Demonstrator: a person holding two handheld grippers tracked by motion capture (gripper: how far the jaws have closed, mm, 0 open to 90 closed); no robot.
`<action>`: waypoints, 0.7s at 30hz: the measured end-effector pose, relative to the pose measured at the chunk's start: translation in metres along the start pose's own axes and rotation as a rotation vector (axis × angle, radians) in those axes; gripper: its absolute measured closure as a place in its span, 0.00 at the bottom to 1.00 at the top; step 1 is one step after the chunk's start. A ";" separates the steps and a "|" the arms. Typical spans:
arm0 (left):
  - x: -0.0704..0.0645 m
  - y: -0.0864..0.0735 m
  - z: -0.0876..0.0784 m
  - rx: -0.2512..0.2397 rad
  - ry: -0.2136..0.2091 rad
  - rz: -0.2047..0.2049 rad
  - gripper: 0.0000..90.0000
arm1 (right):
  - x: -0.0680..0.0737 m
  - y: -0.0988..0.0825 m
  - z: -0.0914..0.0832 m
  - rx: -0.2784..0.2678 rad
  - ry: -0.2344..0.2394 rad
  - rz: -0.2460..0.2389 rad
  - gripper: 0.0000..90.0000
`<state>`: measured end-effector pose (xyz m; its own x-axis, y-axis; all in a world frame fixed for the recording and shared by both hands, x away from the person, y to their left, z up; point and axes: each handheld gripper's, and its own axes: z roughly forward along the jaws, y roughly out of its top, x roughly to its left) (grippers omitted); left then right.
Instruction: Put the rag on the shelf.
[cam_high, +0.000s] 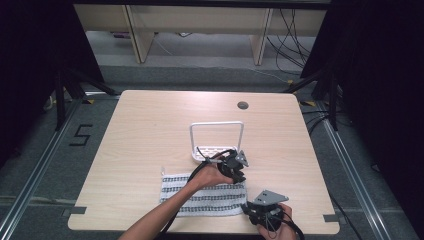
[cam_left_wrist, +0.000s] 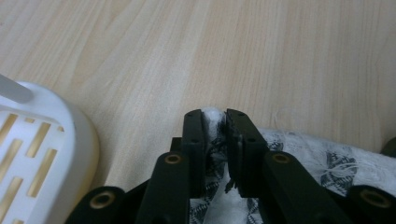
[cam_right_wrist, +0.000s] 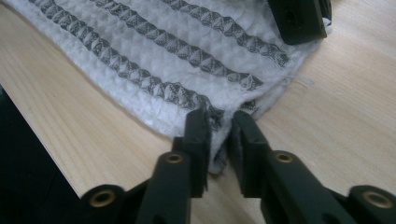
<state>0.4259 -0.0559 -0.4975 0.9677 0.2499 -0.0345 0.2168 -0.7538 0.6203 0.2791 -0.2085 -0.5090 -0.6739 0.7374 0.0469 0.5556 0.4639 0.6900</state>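
Here the towel lies flat along the table's near edge, its long axis left to right, with the left gripper pinching its far right corner and the right gripper its near right corner.

High view overlooks the table; both gripper views, close, share the cloth.
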 end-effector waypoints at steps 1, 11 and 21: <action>-0.001 0.000 0.000 -0.003 0.001 -0.003 0.90 | -0.001 0.000 0.000 0.000 0.005 -0.001 0.91; -0.004 0.003 -0.028 -0.067 0.028 -0.028 0.93 | -0.003 0.005 -0.011 -0.066 0.024 0.023 0.97; -0.007 0.011 -0.078 -0.126 0.076 -0.027 0.93 | -0.002 0.017 -0.026 -0.141 0.017 -0.024 0.97</action>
<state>0.4116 -0.0189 -0.4292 0.9481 0.3179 0.0044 0.2198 -0.6655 0.7133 0.2770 -0.2153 -0.4784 -0.6948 0.7181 0.0402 0.4658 0.4066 0.7859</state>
